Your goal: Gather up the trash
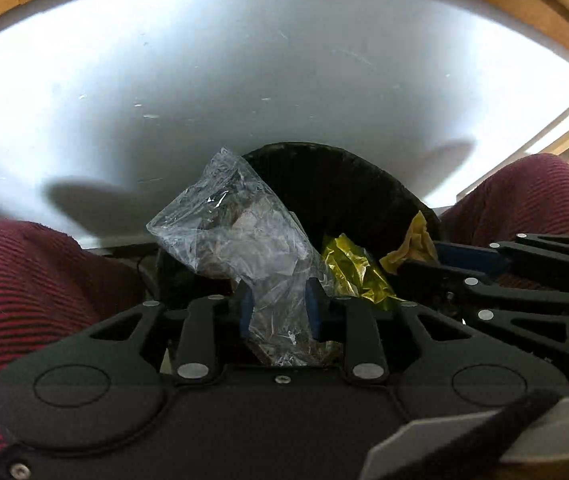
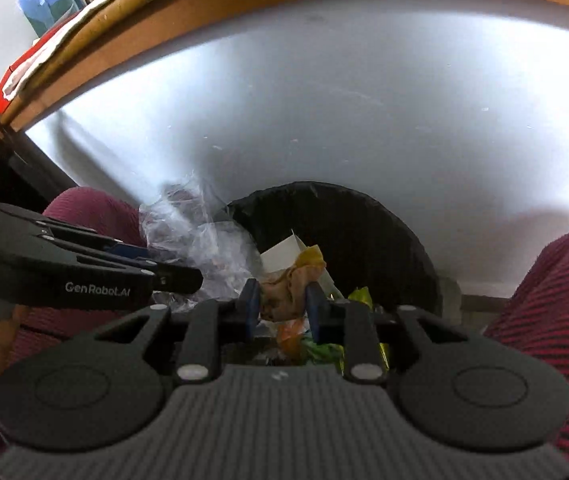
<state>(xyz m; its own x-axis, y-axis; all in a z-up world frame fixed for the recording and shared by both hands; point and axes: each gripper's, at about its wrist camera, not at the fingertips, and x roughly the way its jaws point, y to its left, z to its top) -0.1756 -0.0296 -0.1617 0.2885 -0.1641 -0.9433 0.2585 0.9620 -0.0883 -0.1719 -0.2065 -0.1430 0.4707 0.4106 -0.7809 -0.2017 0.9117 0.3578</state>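
Trash sits in and over a black bin [image 1: 344, 188] that stands between the person's knees, which are clad in dark red striped fabric [image 1: 24, 280], at the near edge of a white surface [image 1: 244, 60]. Inside the bin the right wrist view shows a white card [image 2: 284, 254], green and yellow wrappers [image 2: 360, 294] and other scraps.

The left claw [image 1: 278, 308] is closed on a crumpled clear plastic bag [image 1: 236, 232]; its blue pads pinch the lower part of the bag, and the rest rises up over the near-left rim of the bin. Just to its right lies a shiny yellow-green wrapper [image 1: 344, 264].

The right claw [image 2: 282, 306] is nearly closed, its blue pads clamped on a crumpled tan-and-yellow paper wad [image 2: 300, 272], held above the bin's opening. In the left wrist view this claw comes in from the right, with the tan wad at its tip, over the bin.
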